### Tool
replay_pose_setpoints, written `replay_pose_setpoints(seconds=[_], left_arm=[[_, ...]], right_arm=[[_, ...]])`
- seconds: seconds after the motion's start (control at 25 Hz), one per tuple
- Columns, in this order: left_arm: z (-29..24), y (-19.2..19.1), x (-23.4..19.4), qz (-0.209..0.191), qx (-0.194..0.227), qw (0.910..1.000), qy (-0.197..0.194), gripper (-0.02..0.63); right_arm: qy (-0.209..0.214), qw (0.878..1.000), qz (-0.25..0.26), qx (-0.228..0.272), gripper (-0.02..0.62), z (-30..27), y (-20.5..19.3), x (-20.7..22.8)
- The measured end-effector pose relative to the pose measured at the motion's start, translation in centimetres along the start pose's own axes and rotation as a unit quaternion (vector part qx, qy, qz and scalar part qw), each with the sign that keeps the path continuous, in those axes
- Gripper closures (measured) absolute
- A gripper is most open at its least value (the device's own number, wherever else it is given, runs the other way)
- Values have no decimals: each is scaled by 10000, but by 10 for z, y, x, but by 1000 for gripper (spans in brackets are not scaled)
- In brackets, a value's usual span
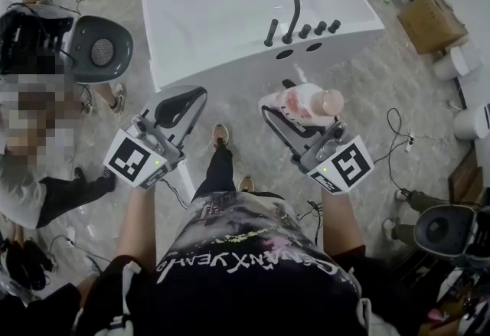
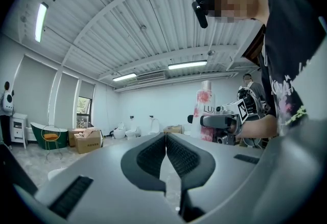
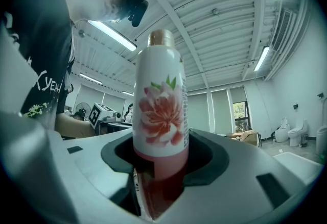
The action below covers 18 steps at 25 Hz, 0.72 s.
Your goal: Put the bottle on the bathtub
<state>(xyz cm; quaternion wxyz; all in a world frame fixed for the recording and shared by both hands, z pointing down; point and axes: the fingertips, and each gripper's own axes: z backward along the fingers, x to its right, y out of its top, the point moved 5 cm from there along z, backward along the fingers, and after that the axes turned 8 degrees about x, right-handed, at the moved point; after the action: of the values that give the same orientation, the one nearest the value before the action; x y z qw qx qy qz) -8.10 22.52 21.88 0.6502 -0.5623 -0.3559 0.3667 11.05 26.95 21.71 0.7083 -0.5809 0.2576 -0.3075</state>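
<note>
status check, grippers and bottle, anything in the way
Left gripper shut, empty. Right gripper shut on bottle, upright, short of the bathtub. Faucet and knobs on its near ledge.

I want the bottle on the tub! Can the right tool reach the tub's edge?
Probably yes. The right tool holds the bottle just short of the bathtub, with only bare floor between. The rim beside the faucet looks free.

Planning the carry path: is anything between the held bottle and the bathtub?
Nothing visible. Only bare floor lies between the bottle in the right gripper and the bathtub; its faucet stands on the near rim.
</note>
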Motion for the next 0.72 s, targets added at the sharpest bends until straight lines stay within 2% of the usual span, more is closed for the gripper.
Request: replay_pose_setpoints(seconds=[0.4, 0.72], left_arm=[[-22, -20, -36, 24, -197, 9998, 38, 586], [-24, -14, -69, 149, -60, 9998, 98, 585]], right_arm=[[0, 9999, -116, -51, 367, -20, -18, 36], [104, 9997, -196, -35, 367, -57, -23, 51]])
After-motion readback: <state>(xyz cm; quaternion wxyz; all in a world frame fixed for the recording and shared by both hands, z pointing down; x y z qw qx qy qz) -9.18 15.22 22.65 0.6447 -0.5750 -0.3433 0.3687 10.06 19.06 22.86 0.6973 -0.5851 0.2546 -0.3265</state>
